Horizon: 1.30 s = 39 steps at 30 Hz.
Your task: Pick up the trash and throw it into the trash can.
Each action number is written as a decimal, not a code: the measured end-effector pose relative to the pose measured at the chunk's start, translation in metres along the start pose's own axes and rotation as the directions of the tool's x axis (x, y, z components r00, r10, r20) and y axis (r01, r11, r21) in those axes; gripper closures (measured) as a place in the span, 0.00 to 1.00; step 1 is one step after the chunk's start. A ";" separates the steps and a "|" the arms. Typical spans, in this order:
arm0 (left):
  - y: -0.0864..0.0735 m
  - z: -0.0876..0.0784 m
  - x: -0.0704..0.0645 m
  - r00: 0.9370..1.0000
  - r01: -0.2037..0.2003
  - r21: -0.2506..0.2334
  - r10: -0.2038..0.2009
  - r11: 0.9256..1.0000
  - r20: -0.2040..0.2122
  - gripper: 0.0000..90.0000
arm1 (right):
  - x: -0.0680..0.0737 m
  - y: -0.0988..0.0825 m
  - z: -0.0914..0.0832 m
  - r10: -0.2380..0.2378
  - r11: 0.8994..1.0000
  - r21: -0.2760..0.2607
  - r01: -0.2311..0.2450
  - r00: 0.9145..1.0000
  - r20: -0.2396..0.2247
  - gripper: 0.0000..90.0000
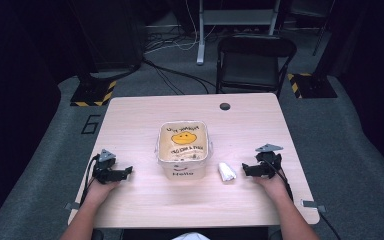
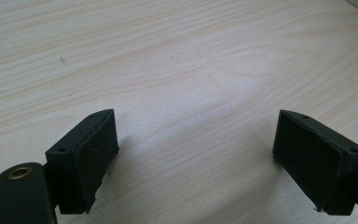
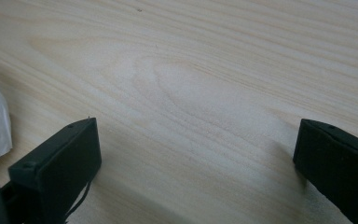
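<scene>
While both tools rest on the wooden table (image 1: 130,120), start with your right gripper (image 1: 252,170), since the crumpled white tissue (image 1: 226,171) lies just beyond its jaws, toward the white bin (image 1: 183,148) with the yellow face print. Slide in low so the wad sits between the jaws before you squeeze, then lift it clear of the rim. Your right gripper's jaws stand wide apart, holding nothing; your left gripper (image 1: 122,173) is equally spread and empty, well apart from the bin.

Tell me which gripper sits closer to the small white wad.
The right gripper: the white wad lies just beside its fingers, right of the tub. The left gripper sits across the tub from it.
</scene>
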State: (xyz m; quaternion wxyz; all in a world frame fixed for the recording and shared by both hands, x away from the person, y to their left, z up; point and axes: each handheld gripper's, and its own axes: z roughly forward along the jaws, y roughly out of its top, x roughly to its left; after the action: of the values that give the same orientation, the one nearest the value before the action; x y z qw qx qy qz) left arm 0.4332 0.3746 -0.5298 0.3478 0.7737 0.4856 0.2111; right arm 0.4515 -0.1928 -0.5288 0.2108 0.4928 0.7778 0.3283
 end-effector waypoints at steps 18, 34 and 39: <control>-0.001 -0.001 -0.001 1.000 0.003 0.000 -0.003 1.000 -0.005 0.16 | -0.001 -0.001 -0.004 -0.010 1.000 0.000 0.010 1.000 -0.010 0.09; -0.001 -0.001 -0.001 1.000 0.004 -0.001 -0.004 1.000 -0.004 0.16 | 0.004 0.004 -0.016 -0.009 1.000 0.007 0.009 1.000 0.002 0.36; -0.001 -0.001 -0.001 1.000 0.004 -0.001 -0.004 1.000 -0.004 0.16 | 0.008 0.008 -0.026 0.013 1.000 -0.007 -0.013 1.000 -0.029 0.41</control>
State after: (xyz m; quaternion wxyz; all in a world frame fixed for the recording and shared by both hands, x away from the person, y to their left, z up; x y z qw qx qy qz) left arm 0.4322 0.3745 -0.5299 0.3475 0.7723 0.4877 0.2120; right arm 0.4364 -0.1912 -0.5053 0.1992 0.4922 0.7764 0.3395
